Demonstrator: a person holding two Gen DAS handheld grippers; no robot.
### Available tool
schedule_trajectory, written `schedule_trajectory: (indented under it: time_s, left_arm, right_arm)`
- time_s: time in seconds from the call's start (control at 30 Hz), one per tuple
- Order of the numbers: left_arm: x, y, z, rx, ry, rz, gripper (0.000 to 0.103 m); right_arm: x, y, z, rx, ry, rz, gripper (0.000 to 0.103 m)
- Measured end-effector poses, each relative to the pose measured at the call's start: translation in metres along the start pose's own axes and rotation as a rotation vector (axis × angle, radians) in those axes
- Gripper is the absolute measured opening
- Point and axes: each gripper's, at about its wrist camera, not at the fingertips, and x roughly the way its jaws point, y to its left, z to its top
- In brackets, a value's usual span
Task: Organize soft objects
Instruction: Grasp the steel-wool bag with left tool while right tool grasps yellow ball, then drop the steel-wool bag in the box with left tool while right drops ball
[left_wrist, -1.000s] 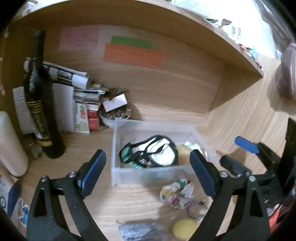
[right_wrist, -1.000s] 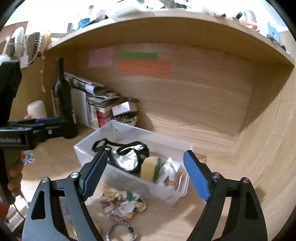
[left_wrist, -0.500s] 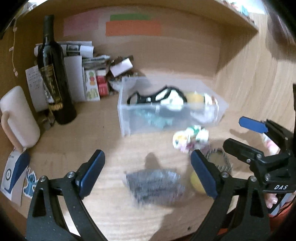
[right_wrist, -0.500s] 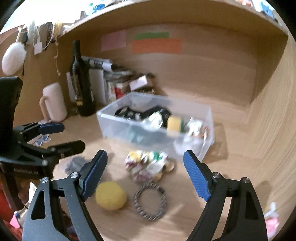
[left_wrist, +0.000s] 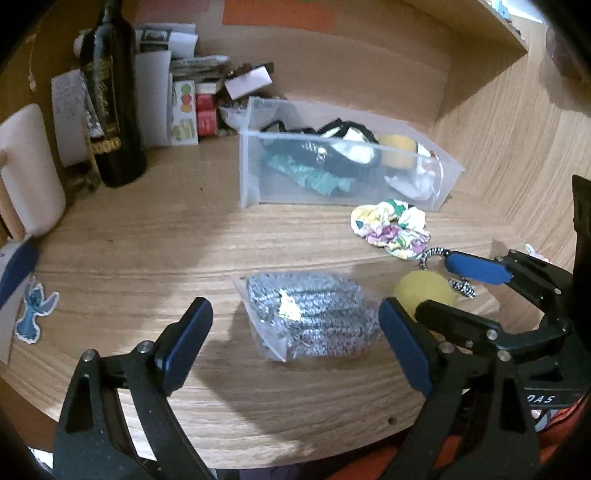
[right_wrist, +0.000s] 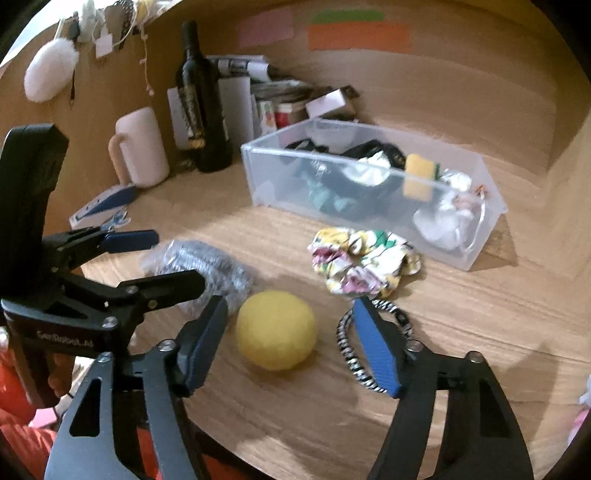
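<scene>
A clear plastic bin (left_wrist: 251, 170) (right_wrist: 280, 181) on the wooden desk holds several soft items. In front of it lie a floral scrunchie (left_wrist: 391, 227) (right_wrist: 362, 260), a zebra-striped hair tie (right_wrist: 349, 354) (left_wrist: 430, 254), a yellow ball (right_wrist: 276, 328) (left_wrist: 424, 290) and a bagged steel scourer (left_wrist: 310, 314) (right_wrist: 207, 258). My left gripper (left_wrist: 295, 343) is open, its fingers on either side of the scourer, just short of it. My right gripper (right_wrist: 291, 343) is open around the yellow ball, low over the desk.
A dark wine bottle (left_wrist: 112, 96) (right_wrist: 201, 99), a pale mug (right_wrist: 142, 147), stacked papers and small boxes (left_wrist: 184, 92) stand at the back left. A blue sticker (left_wrist: 35, 308) lies at the left. The desk's front edge (left_wrist: 258, 454) is close below the grippers.
Both grippers have pulled back from the bin and dropped towards the desk front. The left one now frames the scourer, the right one the yellow ball.
</scene>
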Motion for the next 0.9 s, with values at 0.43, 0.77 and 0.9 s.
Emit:
schedule_trajectory:
  time_s: [0.43,0.77,0.9]
  left_arm:
    - [0.009,-0.008,0.003,0.02,-0.025,-0.056,0.043]
    - [-0.01,-0.014,0.034,0.05,-0.122,-0.069,0.035]
    - [-0.021,-0.015,0.058,0.063,-0.189,-0.062,0.035]
  right_arm:
    - [-0.007,-0.015,0.009,0.04,-0.037,-0.018,0.042]
    - [-0.034,-0.04,0.039,0.065,-0.149,-0.077,0.042]
    - [-0.043,-0.051,0.051,0.068,-0.188,-0.121,0.042]
